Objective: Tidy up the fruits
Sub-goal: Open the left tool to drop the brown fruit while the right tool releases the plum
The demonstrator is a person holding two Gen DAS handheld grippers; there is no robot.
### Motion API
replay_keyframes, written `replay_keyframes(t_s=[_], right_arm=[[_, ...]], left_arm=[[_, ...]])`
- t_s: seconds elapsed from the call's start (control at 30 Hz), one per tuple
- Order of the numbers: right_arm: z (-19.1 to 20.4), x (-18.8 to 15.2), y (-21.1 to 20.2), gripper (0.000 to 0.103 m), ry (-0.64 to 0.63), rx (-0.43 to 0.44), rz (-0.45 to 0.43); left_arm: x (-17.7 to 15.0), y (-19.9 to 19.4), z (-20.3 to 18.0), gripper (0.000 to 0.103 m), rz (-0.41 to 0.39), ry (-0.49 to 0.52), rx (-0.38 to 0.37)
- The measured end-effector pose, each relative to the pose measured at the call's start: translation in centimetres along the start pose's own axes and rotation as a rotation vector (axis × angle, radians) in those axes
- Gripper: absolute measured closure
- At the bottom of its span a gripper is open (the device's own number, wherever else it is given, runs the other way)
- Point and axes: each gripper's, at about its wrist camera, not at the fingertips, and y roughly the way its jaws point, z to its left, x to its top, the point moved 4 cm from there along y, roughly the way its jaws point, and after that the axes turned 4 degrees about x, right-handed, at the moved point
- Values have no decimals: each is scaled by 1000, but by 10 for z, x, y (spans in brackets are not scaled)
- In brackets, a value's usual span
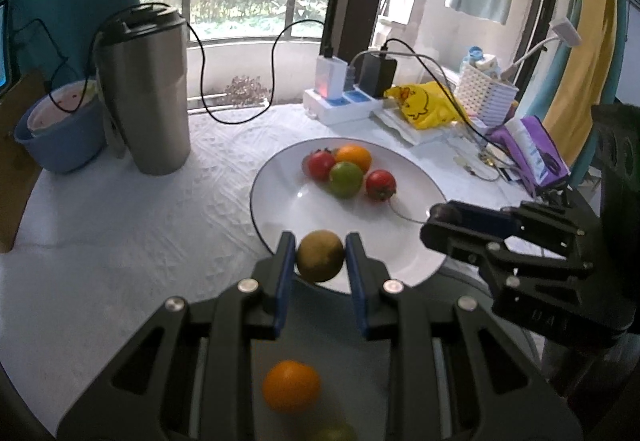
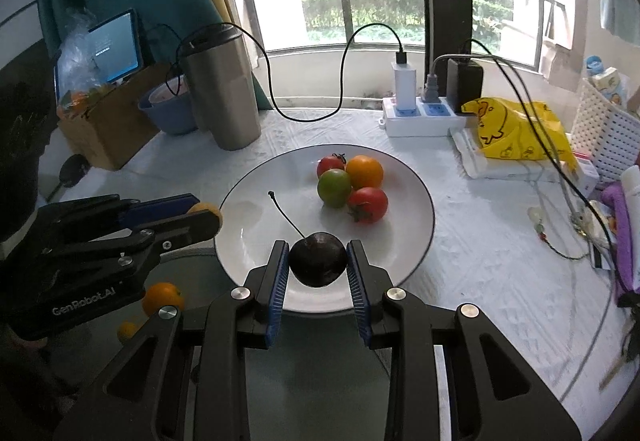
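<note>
Left wrist view: left gripper (image 1: 321,256) pinches a yellow-green fruit (image 1: 320,256) between its blue pads, held at the near rim of the plate (image 1: 416,261). Four fruits (image 1: 347,173) cluster at the plate's far centre. An orange (image 1: 291,385) lies below the gripper, off the plate. Right gripper (image 1: 442,215) reaches in from the right over the plate.

Right wrist view: right gripper (image 2: 318,260) clamps a dark cherry (image 2: 318,259), stem up-left, above the plate's near edge. Left gripper enters level from the left, its fruit at the plate's left rim.
</note>
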Motion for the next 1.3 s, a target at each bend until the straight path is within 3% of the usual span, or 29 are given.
replay_keyframes(t_s=[0.43, 0.53, 0.57, 0.6, 1.3], right_arm=[[-7, 3, 31, 71, 7, 2, 43], [-9, 4, 31, 60, 15, -14, 42], [-10, 5, 29, 52, 20, -20, 36], [-11, 5, 27, 51, 26, -21, 31], [19, -5, -25, 51, 4, -45, -22]], left_arm=[[5, 28, 9, 75, 54, -38, 10], [4, 28, 10, 75, 58, -44, 10], [4, 26, 10, 75, 55, -44, 10], [5, 25, 10, 75, 52, -43, 10], [-10, -40, 8, 72, -28, -40, 21]])
